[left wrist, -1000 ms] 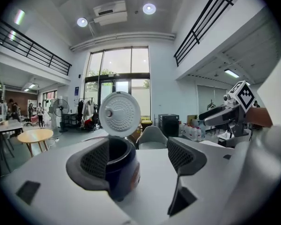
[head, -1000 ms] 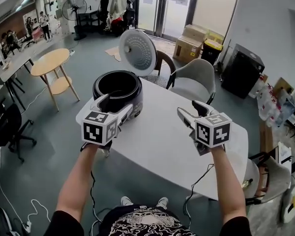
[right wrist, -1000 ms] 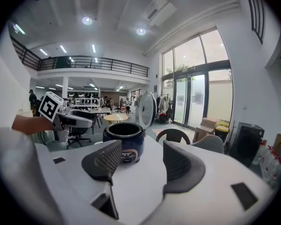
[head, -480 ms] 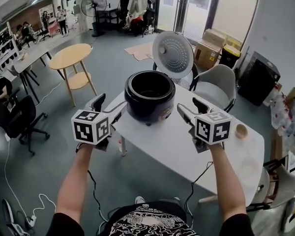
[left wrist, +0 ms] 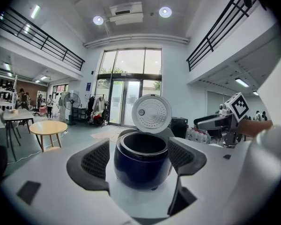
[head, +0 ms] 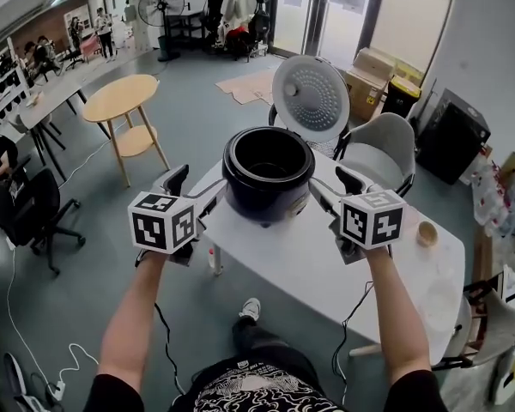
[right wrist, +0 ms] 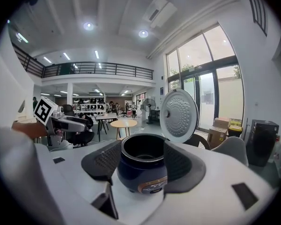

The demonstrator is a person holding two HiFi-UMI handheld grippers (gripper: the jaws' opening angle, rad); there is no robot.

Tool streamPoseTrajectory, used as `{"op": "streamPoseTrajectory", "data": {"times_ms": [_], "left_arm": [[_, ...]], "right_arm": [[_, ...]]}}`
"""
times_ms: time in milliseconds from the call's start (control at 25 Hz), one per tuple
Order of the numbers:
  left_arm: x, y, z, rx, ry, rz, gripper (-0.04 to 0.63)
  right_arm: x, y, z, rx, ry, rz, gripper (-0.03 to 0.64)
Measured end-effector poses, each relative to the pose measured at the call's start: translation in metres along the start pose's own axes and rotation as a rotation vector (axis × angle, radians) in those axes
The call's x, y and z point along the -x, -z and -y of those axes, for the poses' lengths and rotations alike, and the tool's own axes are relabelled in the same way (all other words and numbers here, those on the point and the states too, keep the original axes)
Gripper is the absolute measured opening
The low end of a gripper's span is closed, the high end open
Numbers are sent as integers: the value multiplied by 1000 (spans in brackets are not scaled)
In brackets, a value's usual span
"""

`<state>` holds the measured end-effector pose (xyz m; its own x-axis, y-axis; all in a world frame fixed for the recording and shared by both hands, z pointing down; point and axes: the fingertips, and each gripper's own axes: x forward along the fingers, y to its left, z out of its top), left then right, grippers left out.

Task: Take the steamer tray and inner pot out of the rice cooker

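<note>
The dark blue round rice cooker [head: 268,174] is sitting near a corner of the white table [head: 326,264], with its white dimpled lid [head: 310,93] standing raised behind it. Its well is lying open and dark, and I cannot tell tray from pot inside. I am holding the left gripper [head: 197,187] just beside its left flank and the right gripper [head: 330,185] just beside its right, both with jaws spread wide and gripping nothing. A small wooden bowl [head: 427,232] is resting well off to the right, and a grey chair [head: 378,148] is standing behind the table.
</note>
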<state>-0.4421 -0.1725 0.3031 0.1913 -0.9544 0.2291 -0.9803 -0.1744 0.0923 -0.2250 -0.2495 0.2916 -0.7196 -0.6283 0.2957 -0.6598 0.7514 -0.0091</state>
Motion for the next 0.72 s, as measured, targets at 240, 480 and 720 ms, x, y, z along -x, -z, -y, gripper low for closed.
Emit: {"op": "streamPoseTrajectory", "data": {"times_ms": [240,480,720], "left_arm": [[-55,8,-34,3,46,-59,383],[-143,27,-58,37,165,-127,383],[-221,12,-106,143,305,-255,383]], "right_arm": [[-67,9,19,-89,-19,-20,298],[-144,43,62,-200,-46,-49,298],[-217,37,88,-316,-118,-178,296]]}}
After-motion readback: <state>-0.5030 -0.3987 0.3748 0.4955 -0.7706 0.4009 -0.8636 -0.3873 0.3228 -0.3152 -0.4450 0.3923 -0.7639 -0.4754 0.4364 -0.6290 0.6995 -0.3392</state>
